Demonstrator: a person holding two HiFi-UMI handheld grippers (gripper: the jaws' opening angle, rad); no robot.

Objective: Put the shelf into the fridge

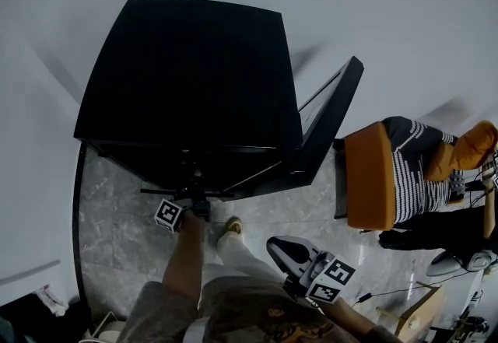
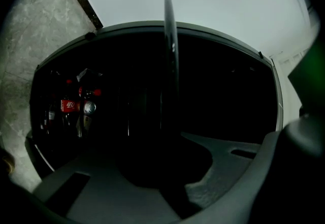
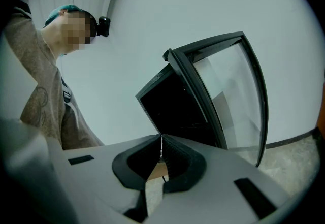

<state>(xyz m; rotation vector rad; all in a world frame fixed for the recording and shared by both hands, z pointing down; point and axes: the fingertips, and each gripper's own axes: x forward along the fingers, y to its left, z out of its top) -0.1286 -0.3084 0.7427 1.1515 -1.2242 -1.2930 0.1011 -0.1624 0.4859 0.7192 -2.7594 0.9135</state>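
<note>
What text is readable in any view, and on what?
Red bottle label inside the fridge: white characters, too small to read.
Marker cube and second marker cube: square code patterns only, no letters.
Shirt: a print, too blurred to read.
Shelf: no markings visible.
No legible text anywhere.

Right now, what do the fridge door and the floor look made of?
Fridge door: clear glass pane in a dark frame, perhaps plastic or painted metal; the wall shows through it. Floor: grey veined stone or marble-look tile, fairly smooth; which one is unclear.
</note>
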